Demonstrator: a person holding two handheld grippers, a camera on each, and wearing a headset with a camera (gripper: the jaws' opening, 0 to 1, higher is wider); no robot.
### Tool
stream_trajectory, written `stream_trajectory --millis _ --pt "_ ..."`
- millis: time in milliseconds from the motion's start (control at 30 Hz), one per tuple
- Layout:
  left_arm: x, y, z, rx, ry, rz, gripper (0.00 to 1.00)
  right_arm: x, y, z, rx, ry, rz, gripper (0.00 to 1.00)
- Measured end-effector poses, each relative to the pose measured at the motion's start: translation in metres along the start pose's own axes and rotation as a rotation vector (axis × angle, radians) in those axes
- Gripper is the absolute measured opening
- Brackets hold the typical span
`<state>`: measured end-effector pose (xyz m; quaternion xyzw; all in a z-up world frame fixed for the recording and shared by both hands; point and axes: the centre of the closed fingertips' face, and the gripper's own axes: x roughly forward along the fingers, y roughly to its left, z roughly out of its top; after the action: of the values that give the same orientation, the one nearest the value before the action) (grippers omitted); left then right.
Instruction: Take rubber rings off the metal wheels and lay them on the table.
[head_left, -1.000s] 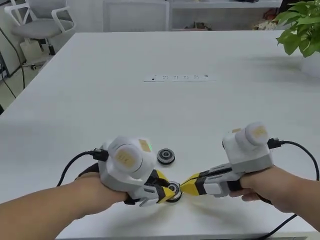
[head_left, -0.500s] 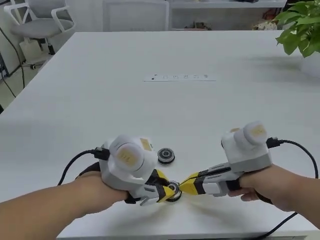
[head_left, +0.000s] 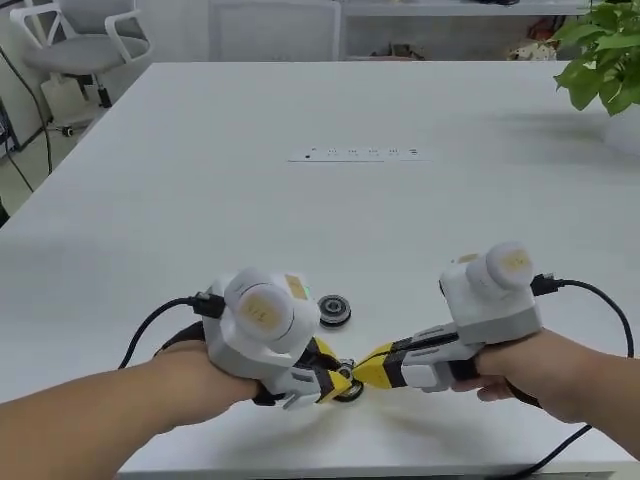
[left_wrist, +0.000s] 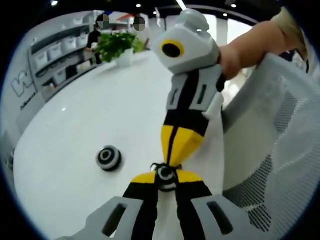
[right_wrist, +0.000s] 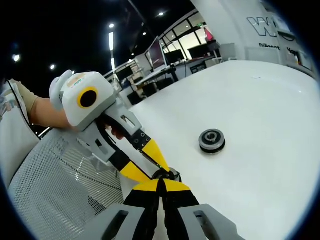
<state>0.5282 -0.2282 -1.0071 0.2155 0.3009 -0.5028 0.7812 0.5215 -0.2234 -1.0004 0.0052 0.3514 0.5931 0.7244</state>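
Note:
A small metal wheel (left_wrist: 165, 174) with a black rubber ring sits between the yellow tips of my left gripper (left_wrist: 165, 178), which is shut on it just above the table's near edge. My right gripper (right_wrist: 161, 184) meets it head-on, its jaws shut on the ring's rim. In the head view the two grippers touch tip to tip, the left gripper (head_left: 337, 382) and the right gripper (head_left: 359, 374), and they mostly hide the wheel (head_left: 348, 391). A second ringed wheel (head_left: 333, 309) (left_wrist: 109, 158) (right_wrist: 212, 140) lies flat on the table just beyond them.
The white table (head_left: 350, 220) stretches far ahead, with a flush power strip (head_left: 360, 154) in its middle. A potted plant (head_left: 605, 60) stands at the far right corner, and an office chair (head_left: 80, 45) beyond the far left. The table's front edge runs just under the grippers.
The left gripper has shifted a little right and up and rolled slightly. The right tips have edged left. The held wheel is more hidden. The second wheel has not moved.

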Motion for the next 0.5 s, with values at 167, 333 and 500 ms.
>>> stream_trajectory --millis 167,333,500 --pt "0.0 -0.0006 -0.0001 0.003 -0.004 -0.002 0.13 0.0015 0.004 0.0028 -0.012 -0.003 0.026 0.0" --pt "-0.0002 -0.0007 0.0001 0.004 -0.008 -0.004 0.13 -0.0017 -0.0013 -0.0001 0.001 -0.01 0.012 0.0" --pt "-0.0003 -0.0007 0.0002 0.001 -0.008 -0.007 0.13 -0.004 -0.004 -0.0009 0.022 -0.015 0.005 0.0"
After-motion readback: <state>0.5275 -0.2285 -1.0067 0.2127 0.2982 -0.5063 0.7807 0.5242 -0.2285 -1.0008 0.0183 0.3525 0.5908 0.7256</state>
